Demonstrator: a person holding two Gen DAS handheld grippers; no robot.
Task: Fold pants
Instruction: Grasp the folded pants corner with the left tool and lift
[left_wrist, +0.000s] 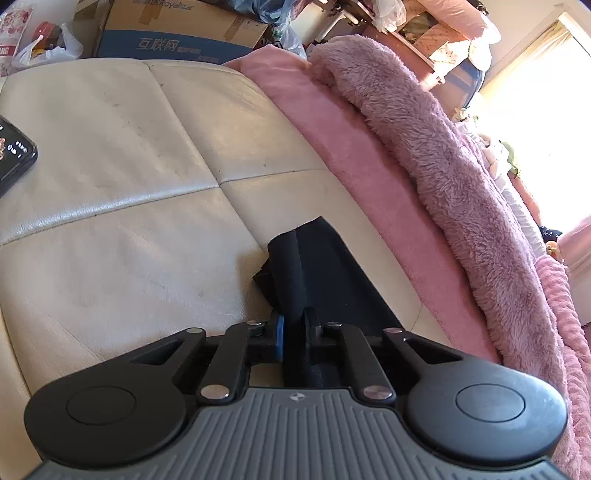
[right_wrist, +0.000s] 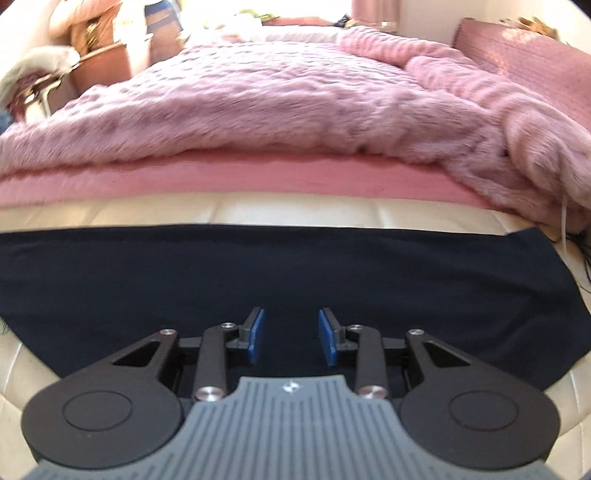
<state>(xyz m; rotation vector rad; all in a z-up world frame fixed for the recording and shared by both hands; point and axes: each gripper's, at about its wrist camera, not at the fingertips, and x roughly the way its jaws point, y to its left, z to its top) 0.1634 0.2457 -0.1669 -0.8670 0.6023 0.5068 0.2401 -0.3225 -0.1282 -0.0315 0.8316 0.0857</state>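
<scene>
Cream leather cushion (left_wrist: 129, 177) with seams carries the dark pants (right_wrist: 258, 280) spread flat, a phone (left_wrist: 14, 151) near its left edge and a pink blanket (left_wrist: 354, 162) along the far side.

To my left the cream leather cushion (left_wrist: 122, 177) lies bare and wide, good room for my left hand-held gripper (left_wrist: 293, 325) to sweep across. Only a black phone (left_wrist: 14, 151) sits at its far left edge. On the right a pink sheet (left_wrist: 332, 155) and a heaped fluffy blanket (left_wrist: 443, 177) wall off that side. Cardboard boxes (left_wrist: 177, 33) and plastic bags (left_wrist: 48, 46) close the far end. Ahead of my right hand-held gripper (right_wrist: 291, 338), the dark pants (right_wrist: 258, 273) lie flat, with a narrow cushion strip (right_wrist: 258, 210) before the blanket (right_wrist: 258, 103) rises.
</scene>
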